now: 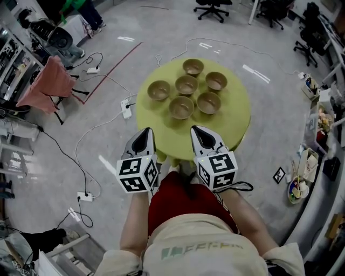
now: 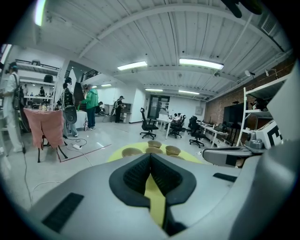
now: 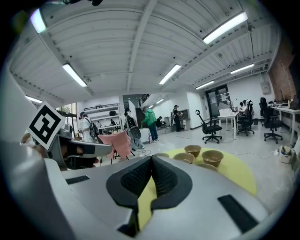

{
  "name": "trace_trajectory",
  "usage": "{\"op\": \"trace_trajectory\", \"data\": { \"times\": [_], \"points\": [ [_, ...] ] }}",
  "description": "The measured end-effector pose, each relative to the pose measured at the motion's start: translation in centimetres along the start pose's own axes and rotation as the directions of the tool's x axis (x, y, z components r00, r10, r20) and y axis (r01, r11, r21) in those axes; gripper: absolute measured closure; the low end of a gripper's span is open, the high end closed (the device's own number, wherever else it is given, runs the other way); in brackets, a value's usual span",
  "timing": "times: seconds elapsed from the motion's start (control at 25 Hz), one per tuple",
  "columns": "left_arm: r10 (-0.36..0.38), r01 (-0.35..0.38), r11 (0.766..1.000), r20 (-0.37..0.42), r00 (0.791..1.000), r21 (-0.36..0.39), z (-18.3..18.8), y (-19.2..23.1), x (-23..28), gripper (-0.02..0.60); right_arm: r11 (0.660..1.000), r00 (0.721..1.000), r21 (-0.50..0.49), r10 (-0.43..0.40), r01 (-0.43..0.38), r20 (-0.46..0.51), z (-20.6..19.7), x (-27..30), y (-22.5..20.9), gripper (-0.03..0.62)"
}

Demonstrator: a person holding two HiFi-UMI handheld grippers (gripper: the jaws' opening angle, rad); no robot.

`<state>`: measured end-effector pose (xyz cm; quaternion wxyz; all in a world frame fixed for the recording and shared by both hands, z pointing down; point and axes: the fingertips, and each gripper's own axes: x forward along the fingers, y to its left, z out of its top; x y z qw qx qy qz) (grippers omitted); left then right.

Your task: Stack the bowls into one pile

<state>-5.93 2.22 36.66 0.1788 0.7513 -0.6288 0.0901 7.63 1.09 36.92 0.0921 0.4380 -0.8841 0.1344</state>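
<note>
Several brown bowls stand apart, each upright, on a round yellow-green table point(image 1: 237, 121): the nearest two point(image 1: 181, 107) point(image 1: 208, 102), one at the left point(image 1: 159, 90), and the farthest point(image 1: 193, 67). None sits inside another. My left gripper point(image 1: 144, 131) hovers over the table's near edge, shut, with nothing between its jaws. Beside it my right gripper point(image 1: 195, 129) is shut too and holds nothing. The left gripper view shows bowls point(image 2: 154, 144) beyond the shut left gripper point(image 2: 150, 155). In the right gripper view, bowls point(image 3: 212, 157) lie ahead of the shut right gripper point(image 3: 151, 159).
Cables and power strips point(image 1: 126, 109) trail over the grey floor left of the table. A folding chair with pink cloth point(image 1: 47, 83) stands far left. Office chairs point(image 1: 213, 7) are at the back. A cluttered shelf point(image 1: 318, 129) runs along the right. People stand in the background point(image 2: 91, 105).
</note>
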Motion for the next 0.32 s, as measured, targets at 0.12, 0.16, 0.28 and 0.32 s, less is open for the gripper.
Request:
{"op": "trace_trajectory", "data": {
  "times": [0.12,0.16,0.28,0.32],
  "points": [
    [0.004,-0.004,1.0,-0.007,1.0,-0.003,-0.46,0.07,-0.23,0.558,1.0,1.0,0.011,0.006,-0.006,0.0,-0.27,-0.08,0.11,0.559],
    [0.005,-0.005,1.0,-0.006,1.0,-0.004,-0.54,0.11,-0.31,0.558,1.0,1.0,0.01,0.008,-0.008,0.002,-0.27,-0.08,0.15,0.559],
    [0.008,-0.008,1.0,0.0,1.0,-0.006,-0.59,0.12,-0.37,0.558,1.0,1.0,0.006,0.012,-0.012,0.007,-0.15,-0.03,0.0,0.559],
    [0.009,-0.009,1.0,0.002,1.0,-0.007,-0.6,0.11,-0.36,0.558,1.0,1.0,0.004,0.013,-0.013,0.009,-0.1,-0.01,-0.07,0.559]
  ]
}}
